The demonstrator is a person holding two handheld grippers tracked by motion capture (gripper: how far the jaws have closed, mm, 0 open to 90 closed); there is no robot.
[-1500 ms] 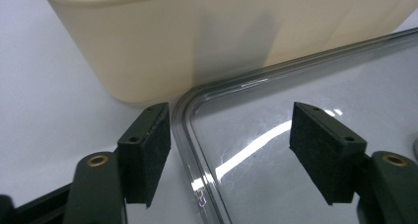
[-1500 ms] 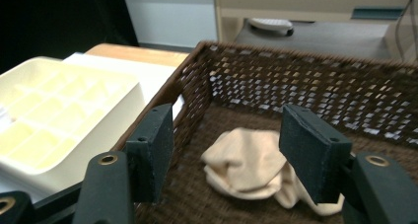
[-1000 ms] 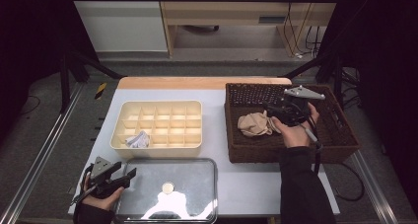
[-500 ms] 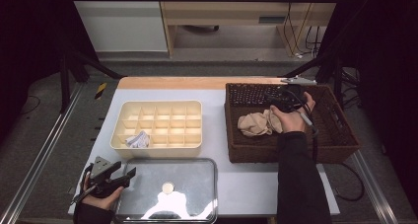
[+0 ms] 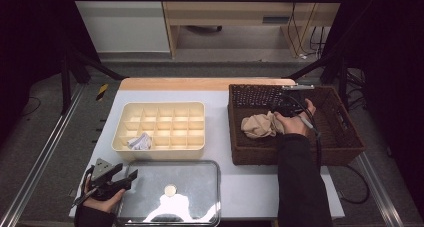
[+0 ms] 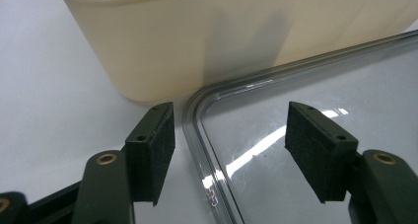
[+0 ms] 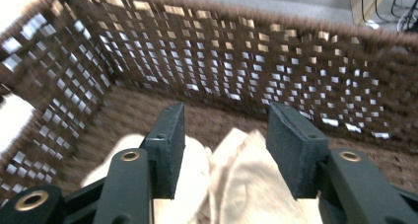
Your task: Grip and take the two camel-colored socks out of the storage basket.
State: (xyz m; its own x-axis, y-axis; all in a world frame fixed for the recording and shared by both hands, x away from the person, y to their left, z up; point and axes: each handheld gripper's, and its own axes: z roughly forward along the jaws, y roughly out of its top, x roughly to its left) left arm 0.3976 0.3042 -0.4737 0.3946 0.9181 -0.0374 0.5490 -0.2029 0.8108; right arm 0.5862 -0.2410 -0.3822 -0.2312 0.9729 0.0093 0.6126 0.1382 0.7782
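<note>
A brown wicker basket [image 5: 345, 137] occupies the right of the high view and contains one crumpled beige cloth [image 5: 259, 125], which lies against the basket's left inner wall. A cream divided tray [image 5: 160, 107] sits left of centre; a small white crumpled item [image 5: 140, 141] rests in a compartment of its lower-left corner, and the remaining compartments visible hold nothing. A clear lid [image 5: 200, 187] with a round knob lies flat on the white table [image 5: 250, 187], below the tray in the frame. The right gripper [image 5: 278, 108] is inside the basket, at the upper right edge of the cloth. In the right gripper view the jaws stand apart, having just been closing, with the cloth [image 7: 236, 184] directly below and between them at the bottom centre of the frame; the pads [image 7: 170, 145] are not pressing on the fabric. The left gripper [image 5: 131, 177] is at the lower left of the high view, at the lid's left edge. In the left gripper view its jaws stand wide apart with the lid's corner rim [image 6: 194, 130] between them, nothing clamped, and the tray's wall [image 6: 222, 41] just beyond.
</note>
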